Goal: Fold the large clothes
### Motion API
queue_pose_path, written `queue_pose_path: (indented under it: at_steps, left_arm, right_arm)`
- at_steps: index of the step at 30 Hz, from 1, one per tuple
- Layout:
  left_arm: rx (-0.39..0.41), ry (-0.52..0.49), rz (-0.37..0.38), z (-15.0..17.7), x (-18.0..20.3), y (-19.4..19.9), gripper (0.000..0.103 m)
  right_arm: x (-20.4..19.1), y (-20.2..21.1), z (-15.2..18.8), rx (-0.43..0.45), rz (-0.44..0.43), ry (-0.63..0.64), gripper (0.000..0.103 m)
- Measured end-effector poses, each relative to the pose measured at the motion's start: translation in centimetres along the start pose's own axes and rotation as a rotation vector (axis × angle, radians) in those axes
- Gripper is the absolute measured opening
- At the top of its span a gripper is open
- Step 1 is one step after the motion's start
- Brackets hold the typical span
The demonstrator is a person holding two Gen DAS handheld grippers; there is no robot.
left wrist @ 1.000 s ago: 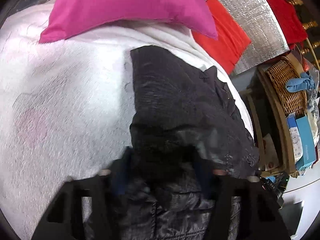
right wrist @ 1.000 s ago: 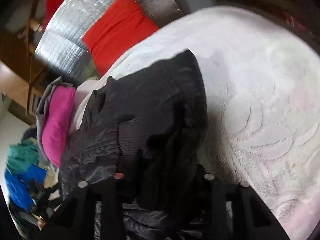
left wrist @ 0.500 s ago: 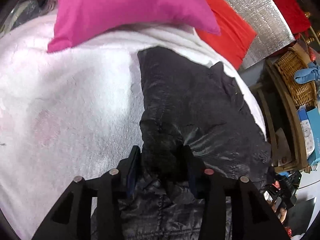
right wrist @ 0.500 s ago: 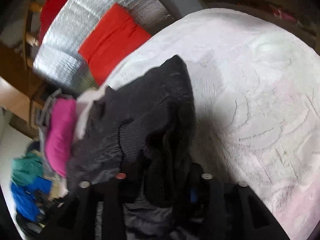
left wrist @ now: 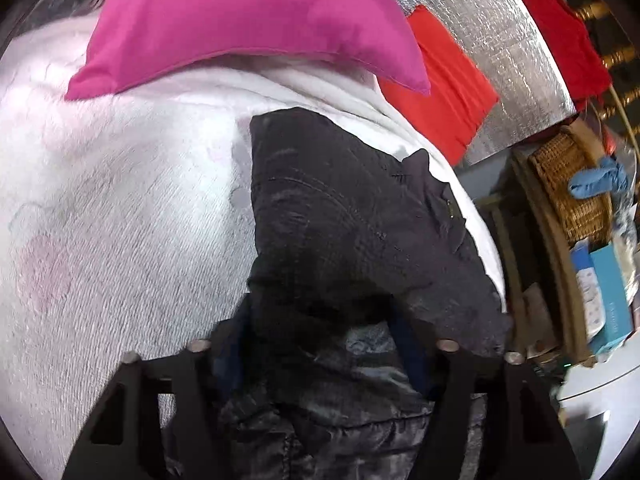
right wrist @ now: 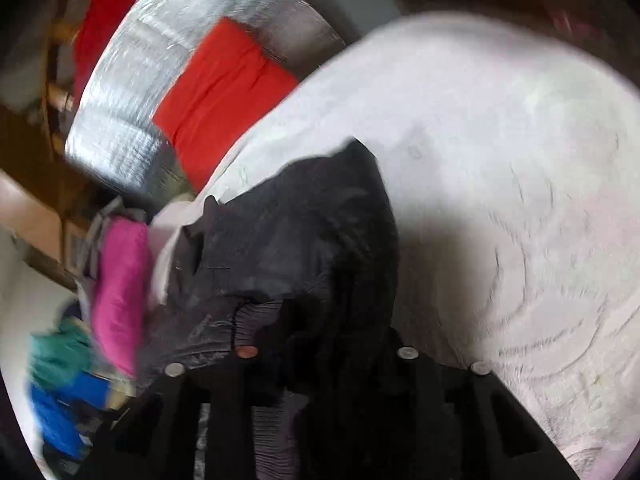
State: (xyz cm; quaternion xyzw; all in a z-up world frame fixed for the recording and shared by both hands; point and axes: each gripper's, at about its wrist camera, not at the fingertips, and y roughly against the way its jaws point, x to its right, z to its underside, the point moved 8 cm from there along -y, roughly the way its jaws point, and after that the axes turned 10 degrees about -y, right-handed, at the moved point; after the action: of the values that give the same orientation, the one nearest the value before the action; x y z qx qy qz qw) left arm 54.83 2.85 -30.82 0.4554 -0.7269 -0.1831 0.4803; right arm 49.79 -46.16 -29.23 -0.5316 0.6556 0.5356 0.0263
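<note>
Two grippers, one black jacket [left wrist: 344,216], lying bunched at centre frame on the white bedspread [left wrist: 120,208] below the pink pillow [left wrist: 248,20]. Left gripper [left wrist: 320,344]: fingers half-wide and just been opening, thick fabric bunched between them. Right gripper [right wrist: 324,360]: fingers narrow, just been closing, on a dark fold by the ribbed cuff [right wrist: 256,316]. Step judged mid-fold; next move calls for carrying both held edges across together and laying them flat.
</note>
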Motion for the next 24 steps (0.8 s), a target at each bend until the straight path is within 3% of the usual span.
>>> queue_pose_path:
  at_steps: [3, 5, 7, 8, 10, 12, 13, 14, 16, 20, 24]
  left_arm:
    - [0.045, -0.018, -0.005, -0.5, 0.1, 1.0, 0.038]
    - [0.062, -0.011, -0.004, -0.8, -0.1, 1.4, 0.037]
    - [0.018, -0.02, -0.033, -0.2, -0.6, 0.7, 0.037]
    - [-0.016, -0.027, -0.049, 0.2, -0.8, 0.2, 0.037]
    - [-0.056, -0.028, -0.079, 0.9, -1.1, -0.2, 0.043]
    - [-0.074, -0.022, -0.084, 1.2, -1.1, 0.6, 0.045]
    - [-0.068, -0.025, -0.086, 1.3, -0.9, 1.4, 0.045]
    - [-0.061, -0.031, -0.087, 1.3, -0.7, 2.2, 0.046]
    - [-0.049, -0.052, -0.09, 1.6, -0.2, 3.9, 0.049]
    - [-0.026, -0.131, -0.081, 3.3, 1.2, 8.2, 0.051]
    - [-0.005, -0.23, -0.134, 7.3, 1.7, 12.6, 0.056]
  right_arm:
    - [-1.5, 2.1, -0.8, 0.072, -0.032, 0.017, 0.022]
    - [-1.6, 2.7, -1.0, 0.088, -0.039, 0.015, 0.022]
    - [-0.4, 1.3, -0.4, 0.047, 0.014, 0.008, 0.023]
    - [0.7, 0.3, 0.1, 0.006, 0.041, -0.019, 0.028]
    - [2.1, 0.1, 0.8, -0.048, 0.002, -0.111, 0.031]
    - [2.1, 1.4, 0.8, -0.09, -0.022, -0.164, 0.05]
    - [1.7, 2.7, 0.9, -0.094, -0.05, -0.161, 0.069]
    - [1.6, 4.1, 0.8, -0.074, -0.067, -0.144, 0.075]
    - [1.7, 6.9, 1.2, -0.037, -0.055, -0.097, 0.075]
    - [3.3, 11.4, 3.6, -0.066, -0.079, -0.079, 0.075]
    - [6.1, 15.1, 6.2, -0.086, -0.085, -0.097, 0.075]
